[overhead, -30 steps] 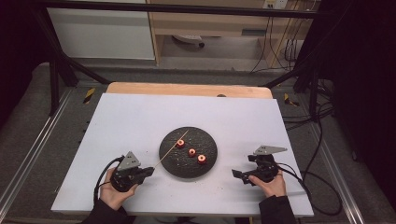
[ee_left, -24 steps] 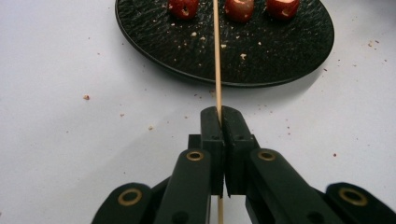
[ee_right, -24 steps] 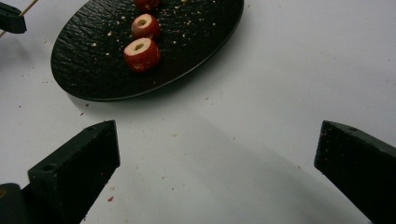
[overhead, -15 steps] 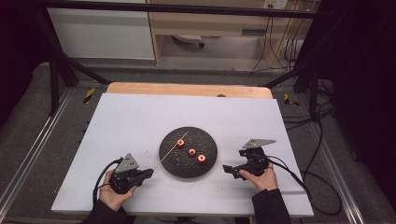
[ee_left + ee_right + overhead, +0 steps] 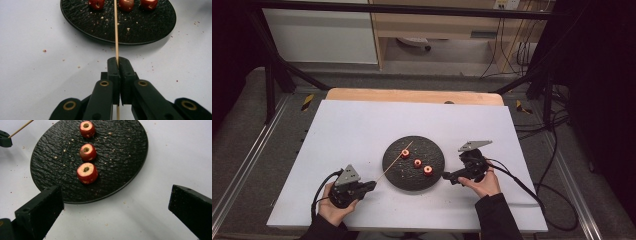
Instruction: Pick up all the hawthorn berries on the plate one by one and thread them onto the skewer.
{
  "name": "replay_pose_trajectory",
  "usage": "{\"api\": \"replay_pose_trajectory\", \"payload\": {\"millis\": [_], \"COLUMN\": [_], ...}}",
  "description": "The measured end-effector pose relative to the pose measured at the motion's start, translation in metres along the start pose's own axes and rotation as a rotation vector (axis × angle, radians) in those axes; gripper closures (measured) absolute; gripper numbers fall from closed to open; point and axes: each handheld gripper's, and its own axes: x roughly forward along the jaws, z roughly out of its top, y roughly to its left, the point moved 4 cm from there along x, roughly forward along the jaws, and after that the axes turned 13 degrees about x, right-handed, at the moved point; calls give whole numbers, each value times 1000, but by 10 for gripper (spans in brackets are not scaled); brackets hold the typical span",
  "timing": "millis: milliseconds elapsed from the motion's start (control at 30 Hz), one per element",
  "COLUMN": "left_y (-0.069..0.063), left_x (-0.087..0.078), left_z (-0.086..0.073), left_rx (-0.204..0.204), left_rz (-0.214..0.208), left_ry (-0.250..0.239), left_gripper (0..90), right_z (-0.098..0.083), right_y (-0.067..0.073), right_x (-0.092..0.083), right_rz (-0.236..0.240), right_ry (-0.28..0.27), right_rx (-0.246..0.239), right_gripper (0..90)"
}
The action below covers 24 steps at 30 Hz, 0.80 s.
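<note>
My left gripper [image 5: 117, 65] has its jaws pinched tight on a thin wooden skewer [image 5: 116, 32], which runs out over the near-left rim of the black plate [image 5: 437, 170] and ends above it beside the farthest of three red cored fruit pieces [image 5: 87, 173]. The three lie in a row across the middle of the plate, each with a hole through its centre, none touching the skewer. The plate sits at the middle of the white tabletop [image 5: 362, 130], a little toward the near edge, with crumbs scattered on it and around it. My right gripper [image 5: 451, 176] is at the plate's right rim, jaws spread wide and holding nothing, the nearest fruit piece ahead of them.
</note>
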Motion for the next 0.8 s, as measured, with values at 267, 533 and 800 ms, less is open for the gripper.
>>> {"api": "replay_pose_trajectory", "payload": {"millis": [267,533,800], "left_y": [-1,0,0], "left_x": [1,1,1], "left_z": [0,-1,-1], "left_rx": [-1,3,3], "left_rz": [-5,-5,-2], "left_ry": [0,4,4], "left_gripper": [880,880,880], "right_z": [17,32,46], "right_y": [17,29,38], "right_x": [11,26,39], "right_rz": [-19,-46,-40], "right_ry": [57,147,244], "right_rx": [-57,-102,-139], "right_gripper": [22,86,214]}}
